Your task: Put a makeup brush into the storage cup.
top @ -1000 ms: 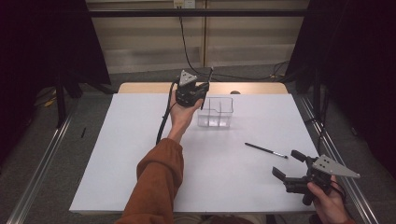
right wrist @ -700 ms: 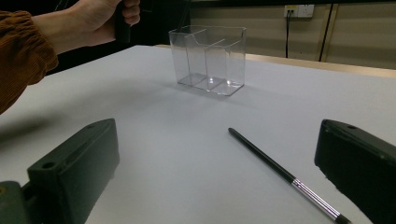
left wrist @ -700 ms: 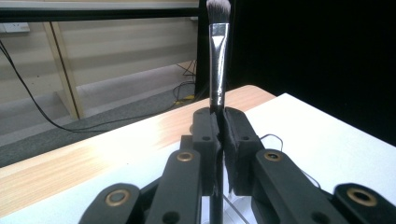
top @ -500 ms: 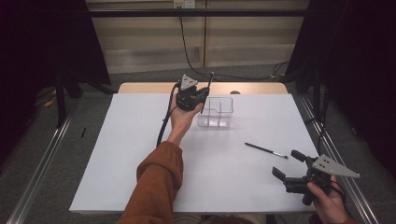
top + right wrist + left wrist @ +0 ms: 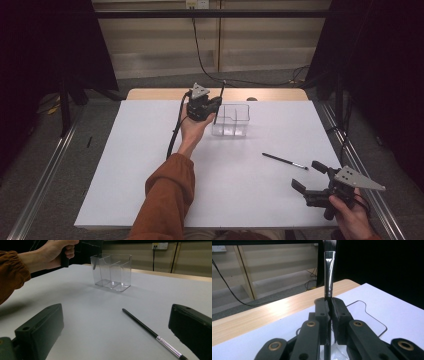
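left gripper [image 5: 216, 103] clamped tight on a slim makeup brush [image 5: 329, 272], upright, bristles up, at the clear organizer [image 5: 231, 120]. light, stiff, slick; best pinched mid-handle. second brush [image 5: 285, 160] flat on table. right gripper [image 5: 310, 180] gaping wide, holding nothing.

You get even, soft overhead light on the white surface [image 5: 150, 165], while both side edges of the high view fall into near-black. Your sleeve [image 5: 11, 270] casts a faint shadow toward the surface's near left corner. In the left claw view the brush's [image 5: 329, 272] ferrule glares; the background blurs.
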Demonstrator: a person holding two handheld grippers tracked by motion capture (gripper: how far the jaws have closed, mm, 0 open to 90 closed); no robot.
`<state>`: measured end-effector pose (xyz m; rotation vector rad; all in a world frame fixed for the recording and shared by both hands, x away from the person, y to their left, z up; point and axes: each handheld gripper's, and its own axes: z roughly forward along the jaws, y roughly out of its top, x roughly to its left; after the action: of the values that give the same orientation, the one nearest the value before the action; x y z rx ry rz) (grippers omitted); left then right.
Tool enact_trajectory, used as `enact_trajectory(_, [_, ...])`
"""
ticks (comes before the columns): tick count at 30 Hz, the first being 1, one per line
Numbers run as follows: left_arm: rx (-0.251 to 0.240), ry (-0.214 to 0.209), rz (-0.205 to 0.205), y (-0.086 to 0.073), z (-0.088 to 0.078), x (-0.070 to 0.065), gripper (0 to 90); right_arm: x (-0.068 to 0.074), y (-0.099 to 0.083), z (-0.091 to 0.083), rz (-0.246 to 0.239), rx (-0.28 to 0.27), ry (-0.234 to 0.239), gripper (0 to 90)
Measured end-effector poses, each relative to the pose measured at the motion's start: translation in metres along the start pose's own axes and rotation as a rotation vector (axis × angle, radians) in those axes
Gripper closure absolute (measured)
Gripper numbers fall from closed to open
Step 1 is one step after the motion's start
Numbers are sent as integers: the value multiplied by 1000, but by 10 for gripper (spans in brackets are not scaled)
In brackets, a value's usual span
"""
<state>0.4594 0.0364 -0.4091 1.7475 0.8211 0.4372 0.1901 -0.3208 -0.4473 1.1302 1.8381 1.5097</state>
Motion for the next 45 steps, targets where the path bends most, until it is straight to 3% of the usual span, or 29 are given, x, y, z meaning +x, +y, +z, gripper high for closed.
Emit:
enact_trajectory(14, [21,-5,-16,-4,0,2,841,0,0,0,0,0,-1,0])
enact_trajectory(25, [25,-18,-64,-5,-3,4,821,0,0,0,1,-2,-1,0])
enact_trajectory(30, [27,-12,-55,-4,-3,5,791,0,0,0,-3,-2,-1,0])
enact_trajectory(40, [31,4,-60,-4,-8,6,558,0,0,0,-2,-2,-1,0])
enact_trajectory(42, [30,5,-62,-3,-10,5,476,0,0,0,-2,-2,-1,0])
enact_trajectory(45, [24,-4,-74,-2,-11,5,458,0,0,0,-4,-1,-2,0])
